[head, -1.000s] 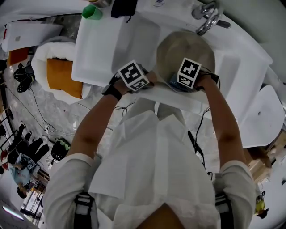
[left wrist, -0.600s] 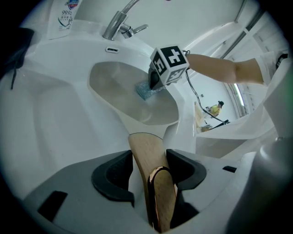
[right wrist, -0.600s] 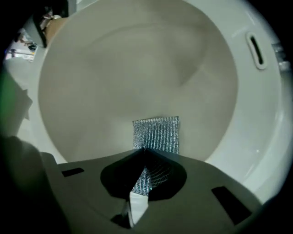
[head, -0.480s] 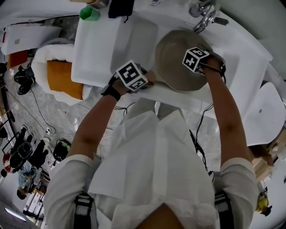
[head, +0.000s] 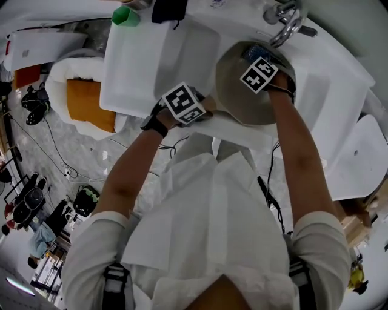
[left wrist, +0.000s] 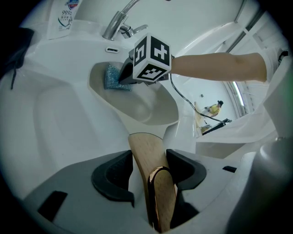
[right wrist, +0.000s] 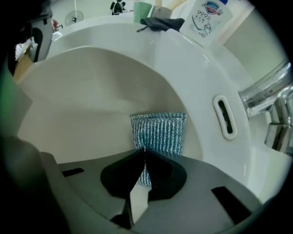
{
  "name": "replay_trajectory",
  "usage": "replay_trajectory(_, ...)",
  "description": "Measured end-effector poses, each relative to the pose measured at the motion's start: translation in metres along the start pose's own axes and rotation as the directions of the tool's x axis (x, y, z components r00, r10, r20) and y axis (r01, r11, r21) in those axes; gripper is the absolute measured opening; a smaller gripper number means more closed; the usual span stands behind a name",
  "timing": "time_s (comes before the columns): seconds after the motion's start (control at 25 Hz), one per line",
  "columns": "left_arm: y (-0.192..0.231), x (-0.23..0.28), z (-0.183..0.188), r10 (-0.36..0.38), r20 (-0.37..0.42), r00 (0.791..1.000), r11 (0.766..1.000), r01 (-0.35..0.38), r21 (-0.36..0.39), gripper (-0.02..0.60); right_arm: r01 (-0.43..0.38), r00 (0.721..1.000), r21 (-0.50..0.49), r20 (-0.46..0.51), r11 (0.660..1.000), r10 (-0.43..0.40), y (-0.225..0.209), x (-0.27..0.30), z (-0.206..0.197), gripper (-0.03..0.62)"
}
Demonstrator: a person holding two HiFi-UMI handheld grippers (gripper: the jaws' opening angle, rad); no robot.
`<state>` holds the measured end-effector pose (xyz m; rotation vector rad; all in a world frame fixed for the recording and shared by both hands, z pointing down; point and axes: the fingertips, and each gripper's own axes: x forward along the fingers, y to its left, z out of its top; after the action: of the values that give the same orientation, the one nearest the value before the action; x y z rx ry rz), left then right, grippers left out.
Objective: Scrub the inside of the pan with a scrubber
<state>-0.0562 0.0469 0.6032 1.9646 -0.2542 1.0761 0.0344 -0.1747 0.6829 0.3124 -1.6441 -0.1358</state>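
Note:
A cream pan (head: 239,91) sits tilted in the white sink (head: 330,82). My left gripper (head: 205,112) is shut on its wooden handle (left wrist: 145,153), which runs up between the jaws (left wrist: 149,160). My right gripper (head: 259,59) is shut on a blue-green ribbed scrubber (right wrist: 159,132). It points steeply down and holds the scrubber against the pan's inner wall on the far side, near the faucet. In the left gripper view the scrubber (left wrist: 112,77) lies against the pan (left wrist: 142,103) under the right gripper (left wrist: 123,75). The right gripper's jaws (right wrist: 144,157) pinch the scrubber's lower edge.
A chrome faucet (head: 285,21) rises just behind the pan, with an overflow slot (right wrist: 224,116) beside it. A white drainboard (head: 151,60) lies to the left, and a green cup (head: 125,16) and a dark cloth (head: 167,9) stand behind it. A soap bottle (right wrist: 208,16) stands on the sink ledge.
My right gripper has carried the scrubber from the pan's near rim across to its far side by the faucet, tipping more steeply downward. The left gripper and the handle stayed put.

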Motion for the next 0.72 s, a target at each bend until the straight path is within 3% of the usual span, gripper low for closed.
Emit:
replay_trajectory(0.2,0.0,0.0,-0.001,-0.002,-0.005,1.0,1.0,0.002,0.0,0.239,-0.081,0.987,0.012,0.143,0.997,0.079,0.027,-0.012,0.04,0.017)
replay_trajectory(0.36,0.0,0.0,-0.001,-0.007,-0.006,1.0,1.0,0.007,-0.001,0.241,-0.22,0.952,-0.001,0.22,0.976,0.215,0.061,-0.025,0.058,0.017)
replay_trajectory(0.56,0.0,0.0,-0.001,-0.014,-0.013,1.0,1.0,0.014,-0.001,0.242,-0.433,0.869,-0.026,0.252,0.901,0.425,0.113,-0.049,0.053,0.017)
replay_trajectory(0.72,-0.001,0.002,-0.002,-0.038,-0.031,0.999,0.999,0.038,-0.002,0.247,-0.602,0.785,0.071,0.229,0.795,0.575,0.152,-0.066,0.025,0.017)
